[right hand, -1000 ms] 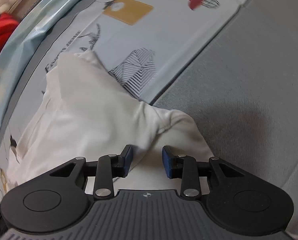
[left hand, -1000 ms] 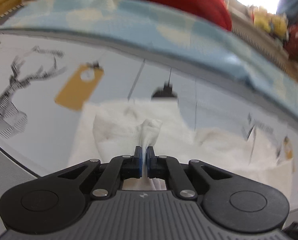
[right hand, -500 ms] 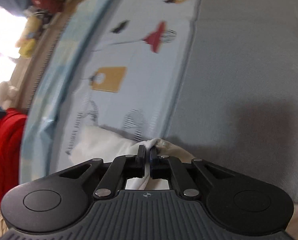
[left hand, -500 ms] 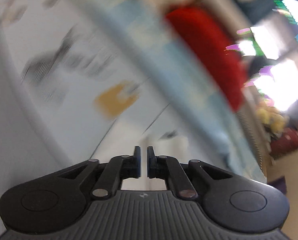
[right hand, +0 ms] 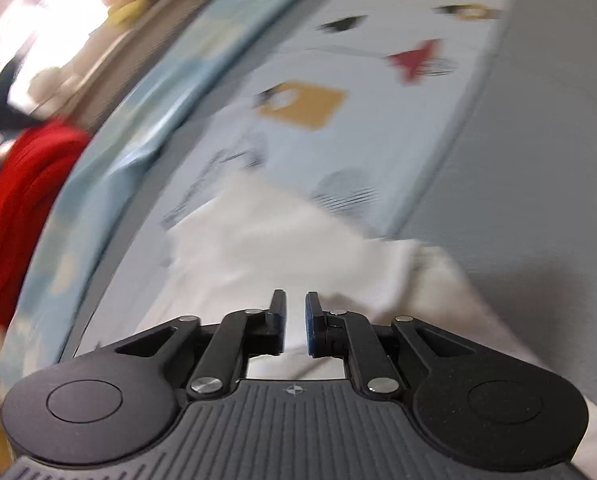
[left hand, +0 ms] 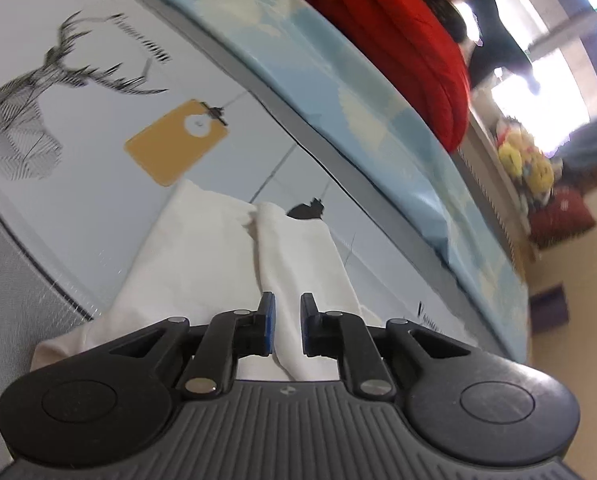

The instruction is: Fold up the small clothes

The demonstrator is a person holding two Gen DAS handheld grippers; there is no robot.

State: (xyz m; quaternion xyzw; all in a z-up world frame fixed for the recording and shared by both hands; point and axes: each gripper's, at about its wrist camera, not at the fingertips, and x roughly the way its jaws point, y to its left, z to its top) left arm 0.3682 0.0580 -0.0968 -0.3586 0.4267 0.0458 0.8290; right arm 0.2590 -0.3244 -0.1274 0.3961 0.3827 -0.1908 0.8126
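A small white garment (left hand: 218,264) lies on the printed bedsheet, folded lengthwise with two layers side by side. My left gripper (left hand: 286,312) hovers over its near end. Its jaws are opening, and the cloth shows through the gap below them without being pinched. In the right wrist view the same white garment (right hand: 282,248) is blurred and spreads ahead of my right gripper (right hand: 295,308). Those jaws are opening too, with a narrow gap and no cloth pressed between the pads.
The pale sheet carries a deer drawing (left hand: 38,100) and a yellow tag print (left hand: 174,140). A blue cloud-print cover (left hand: 338,92) runs along the far side with a red blanket (left hand: 398,28) on it. Grey fabric (right hand: 538,160) lies to the right. Soft toys (left hand: 526,160) sit further back.
The left gripper, shut on a bunch of white cloth a second ago, has let go and rolled. The right gripper closed on the garment's edge, then parted again and lifted.
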